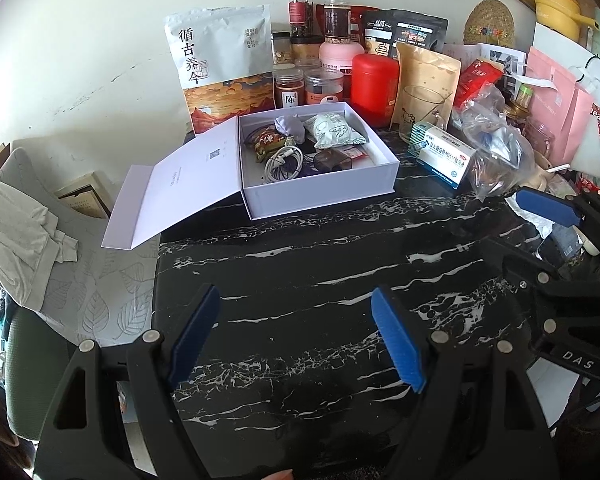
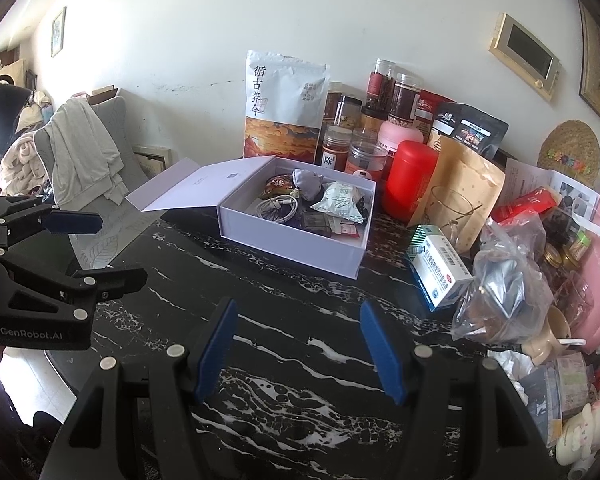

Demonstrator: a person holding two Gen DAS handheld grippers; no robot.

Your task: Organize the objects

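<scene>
A white box (image 1: 324,194) (image 2: 288,248) stands open on the black marble table (image 1: 300,280), its lid (image 1: 180,184) folded out to the left. Inside lie a white cable (image 1: 284,162), a white-green packet (image 1: 334,130), a grey pouch and small snack packs. A blue-white medicine box (image 1: 440,154) (image 2: 440,268) lies right of it. My left gripper (image 1: 296,332) is open and empty above bare table, well in front of the box. My right gripper (image 2: 296,350) is open and empty too; it also shows in the left wrist view (image 1: 548,208).
Jars, a red canister (image 1: 374,88), a tall white pouch (image 1: 224,64), a brown pouch and a glass mug (image 1: 420,112) crowd the back wall. A clear plastic bag (image 1: 496,152), pink bags and clutter fill the right. A chair with cloth (image 1: 20,232) stands left of the table.
</scene>
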